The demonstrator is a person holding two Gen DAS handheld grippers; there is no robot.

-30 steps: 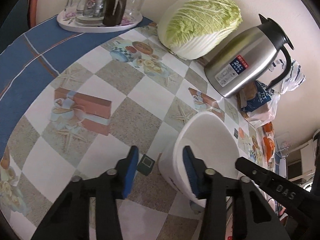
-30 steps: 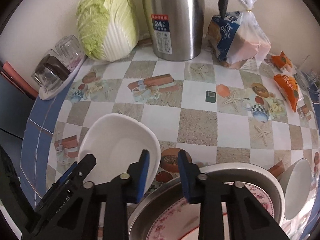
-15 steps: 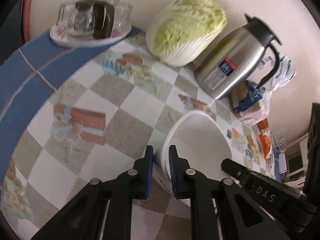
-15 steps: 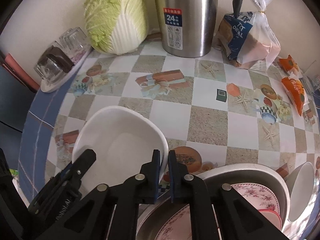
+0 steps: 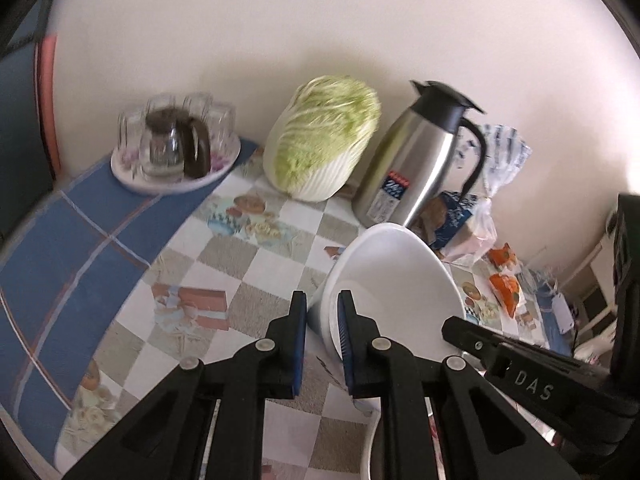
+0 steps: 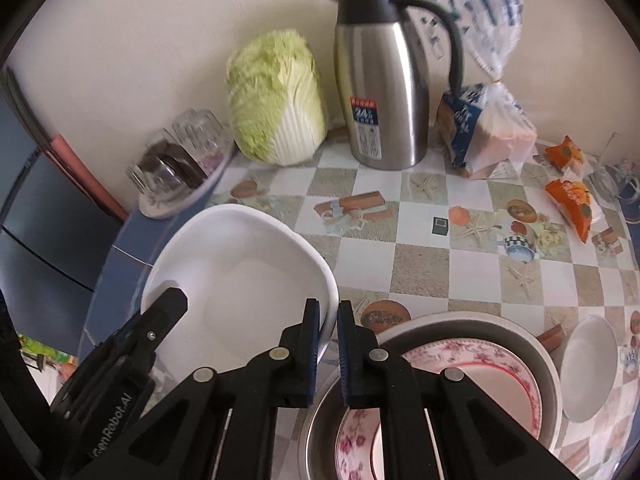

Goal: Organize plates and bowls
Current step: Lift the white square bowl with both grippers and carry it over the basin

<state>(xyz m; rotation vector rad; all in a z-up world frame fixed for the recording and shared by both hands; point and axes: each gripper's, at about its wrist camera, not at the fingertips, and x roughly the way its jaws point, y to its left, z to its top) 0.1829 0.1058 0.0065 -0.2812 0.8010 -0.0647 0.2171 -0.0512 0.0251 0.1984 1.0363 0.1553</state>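
Observation:
A large white bowl (image 5: 396, 292) is held tilted above the checked table, between both grippers. My left gripper (image 5: 322, 320) is shut on its left rim. My right gripper (image 6: 329, 332) is shut on its right rim; the bowl also shows in the right wrist view (image 6: 240, 276). Below and to the right sits a metal basin (image 6: 536, 356) holding a pink floral plate (image 6: 460, 384). A small white bowl (image 6: 588, 368) lies tilted against the basin's right side.
At the back by the wall stand a napa cabbage (image 5: 320, 140), a steel thermos jug (image 5: 416, 160), a bagged bread loaf (image 6: 488, 132) and a tray of glasses (image 5: 176, 152). Orange snack packs (image 6: 568, 196) lie at the right.
Both grippers closed on the white bowl's rim, then raised it off the table. Both views now look higher, toward the wall.

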